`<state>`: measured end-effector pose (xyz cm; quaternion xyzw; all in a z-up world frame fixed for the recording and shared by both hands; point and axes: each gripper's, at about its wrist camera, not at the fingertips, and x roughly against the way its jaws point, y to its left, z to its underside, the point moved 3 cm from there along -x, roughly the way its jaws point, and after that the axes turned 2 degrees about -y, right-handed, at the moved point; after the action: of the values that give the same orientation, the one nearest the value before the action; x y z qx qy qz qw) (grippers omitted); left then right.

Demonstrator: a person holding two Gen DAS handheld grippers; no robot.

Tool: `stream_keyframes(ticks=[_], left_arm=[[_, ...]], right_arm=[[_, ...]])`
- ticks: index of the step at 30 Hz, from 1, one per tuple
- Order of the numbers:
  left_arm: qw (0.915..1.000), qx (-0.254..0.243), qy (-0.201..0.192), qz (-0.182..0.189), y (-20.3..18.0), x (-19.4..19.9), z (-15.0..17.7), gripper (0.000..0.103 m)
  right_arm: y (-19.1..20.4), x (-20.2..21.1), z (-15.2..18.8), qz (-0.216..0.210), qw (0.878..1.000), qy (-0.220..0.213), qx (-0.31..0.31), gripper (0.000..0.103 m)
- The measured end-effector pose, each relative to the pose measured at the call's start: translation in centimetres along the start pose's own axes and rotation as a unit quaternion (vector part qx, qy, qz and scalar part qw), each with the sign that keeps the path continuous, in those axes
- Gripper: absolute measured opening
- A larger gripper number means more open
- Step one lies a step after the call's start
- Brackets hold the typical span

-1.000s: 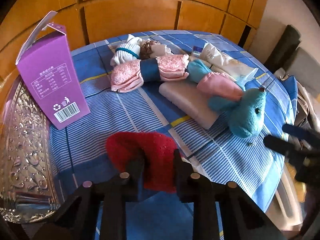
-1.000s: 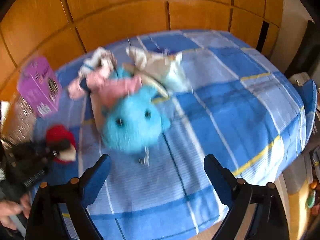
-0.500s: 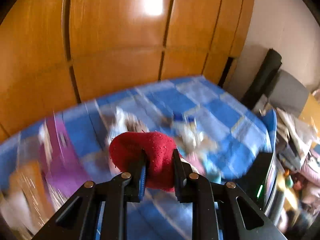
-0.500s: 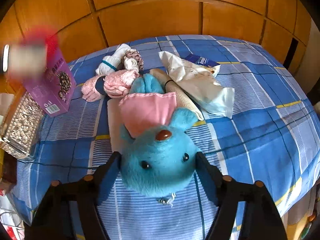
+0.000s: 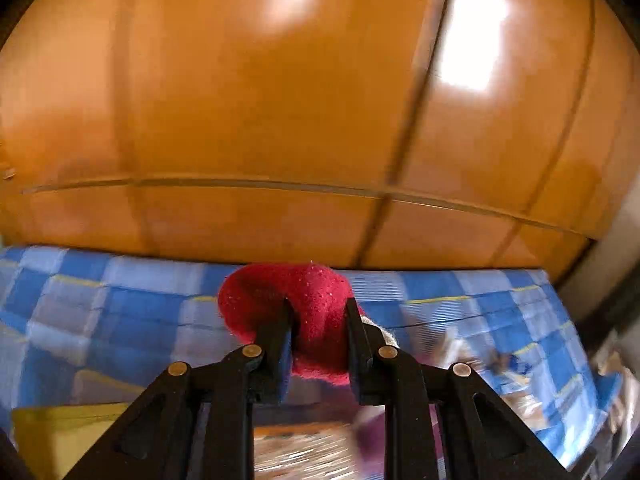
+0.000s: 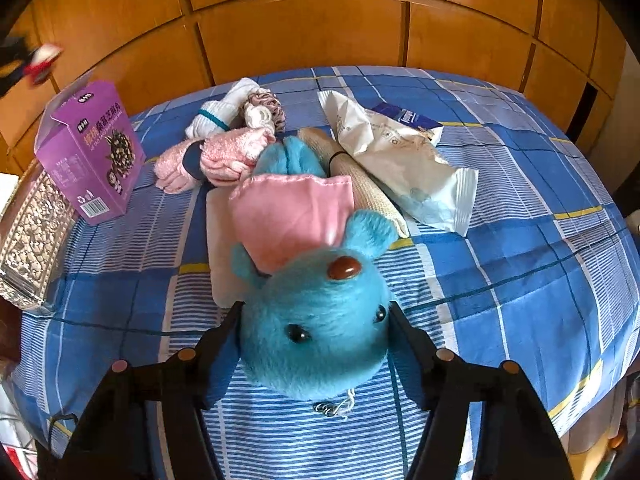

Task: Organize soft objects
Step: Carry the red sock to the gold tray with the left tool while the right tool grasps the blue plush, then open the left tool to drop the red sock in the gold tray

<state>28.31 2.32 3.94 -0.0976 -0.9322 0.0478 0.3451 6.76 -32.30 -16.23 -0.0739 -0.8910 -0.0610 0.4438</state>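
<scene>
My left gripper (image 5: 318, 316) is shut on a red sock (image 5: 292, 296) and holds it high in the air, facing the wooden wall; it also shows blurred at the top left of the right wrist view (image 6: 36, 60). My right gripper (image 6: 316, 312) has its jaws around the head of a blue plush mouse (image 6: 320, 328) in a pink dress, which lies on the blue checked bedspread (image 6: 520, 280). The fingers touch both sides of the head. Pink socks (image 6: 224, 152) and a white sock roll (image 6: 224, 108) lie behind the plush.
A purple carton (image 6: 94, 152) stands at the left beside a shiny patterned box (image 6: 28, 248). A white plastic packet (image 6: 404, 160), a beige roll (image 6: 360, 176) and a pale flat pad (image 6: 224, 248) lie near the plush. A wooden panel wall (image 5: 320, 100) is behind.
My left gripper has lifted the red sock off the bed and swung up and left. My right gripper has moved in onto the plush mouse's head and narrowed around it.
</scene>
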Motion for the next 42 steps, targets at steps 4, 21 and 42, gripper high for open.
stream_keyframes(ticks=[4,21,42], left_arm=[[0.9989,0.026,-0.008,-0.039,7.1,3.6,3.6,0.022],[0.9849,0.138,0.086,-0.061,17.5,2.0,18.3,0.039],[0.9929,0.096,0.017,-0.067,13.3,10.2,20.2,0.082]], right_arm=[[-0.1,-0.3,0.4,0.010,1.000,0.006,-0.001,0.068],[0.3,-1.0,0.2,0.050,0.999,0.018,-0.006,0.062],[2.4,6.7,-2.5,-0.022,0.999,-0.033,-0.009,0.051]])
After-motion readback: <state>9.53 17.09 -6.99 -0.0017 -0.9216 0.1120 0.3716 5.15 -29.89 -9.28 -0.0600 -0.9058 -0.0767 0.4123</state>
